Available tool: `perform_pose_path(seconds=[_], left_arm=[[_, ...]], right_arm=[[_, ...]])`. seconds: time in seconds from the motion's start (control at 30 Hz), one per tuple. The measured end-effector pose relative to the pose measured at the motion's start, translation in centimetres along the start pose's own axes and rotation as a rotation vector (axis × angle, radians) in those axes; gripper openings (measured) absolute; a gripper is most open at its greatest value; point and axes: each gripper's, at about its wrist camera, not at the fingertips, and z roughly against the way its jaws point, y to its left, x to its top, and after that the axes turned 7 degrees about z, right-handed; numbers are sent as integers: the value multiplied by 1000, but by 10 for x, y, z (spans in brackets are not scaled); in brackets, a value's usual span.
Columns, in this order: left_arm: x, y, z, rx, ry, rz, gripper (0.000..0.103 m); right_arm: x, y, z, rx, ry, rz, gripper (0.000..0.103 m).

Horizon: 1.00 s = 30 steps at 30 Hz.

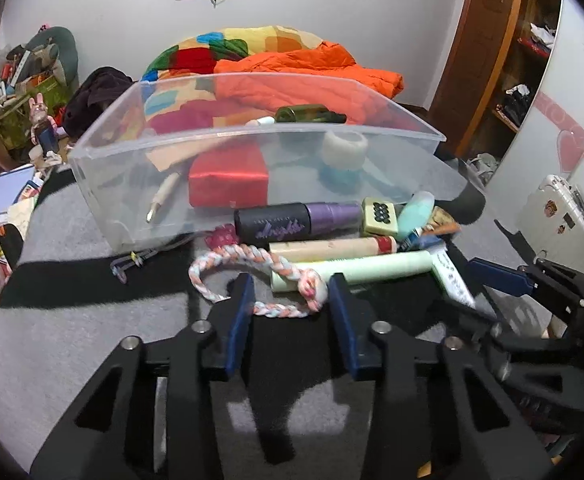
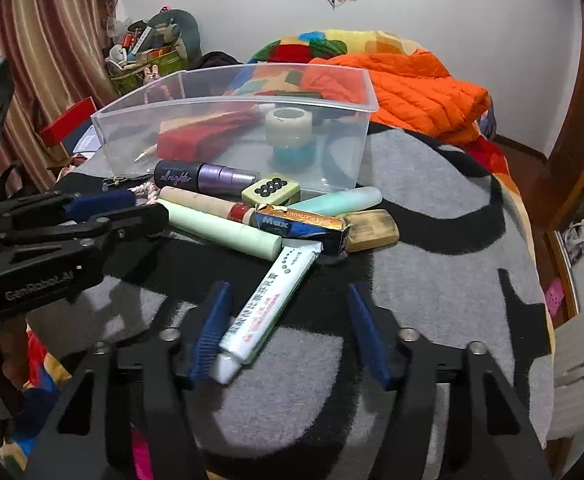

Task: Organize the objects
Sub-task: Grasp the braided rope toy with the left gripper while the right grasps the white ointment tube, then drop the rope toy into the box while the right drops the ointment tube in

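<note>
A clear plastic bin [image 1: 104,184] [image 2: 332,104] stands on the grey and black blanket; it holds a red box [image 1: 228,178], a tape roll [image 1: 344,150] and a pen. In front of it lies a pile: a black and purple spray bottle [image 1: 292,222] [image 2: 204,178], a pale green tube [image 1: 356,270] [image 2: 220,230], a braided rope ring [image 1: 268,276], a white toothpaste tube [image 2: 268,308], a blue Max box [image 2: 304,226] and a mahjong tile [image 2: 270,190]. My left gripper [image 1: 290,288] is open around the rope ring. My right gripper [image 2: 288,300] is open around the toothpaste tube.
An orange jacket [image 2: 412,84] and a colourful quilt [image 1: 228,46] lie behind the bin. A teal tube [image 2: 340,198] and a wooden block [image 2: 372,230] sit at the pile's right. Cluttered bags [image 1: 24,92] stand far left. A wooden shelf [image 1: 524,60] is at right.
</note>
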Motion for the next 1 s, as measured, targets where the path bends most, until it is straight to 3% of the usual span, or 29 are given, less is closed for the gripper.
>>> perform_pose_path(seconds=[0.17, 0.2, 0.37, 0.6, 1.0], left_arm=[[-8, 2, 7, -25, -21, -2, 20], [-10, 4, 9, -24, -26, -3, 14], [-15, 12, 17, -20, -31, 16, 9], [-12, 21, 43, -24, -95, 50, 9], [34, 22, 87, -38, -266, 38, 9]], right_arm=[[-6, -20, 6, 9, 3, -53, 15], [-7, -23, 7, 9, 2, -67, 16], [-16, -40, 15, -3, -2, -124, 16], [-10, -56, 35, -23, -53, -159, 16], [56, -55, 56, -57, -226, -86, 16]])
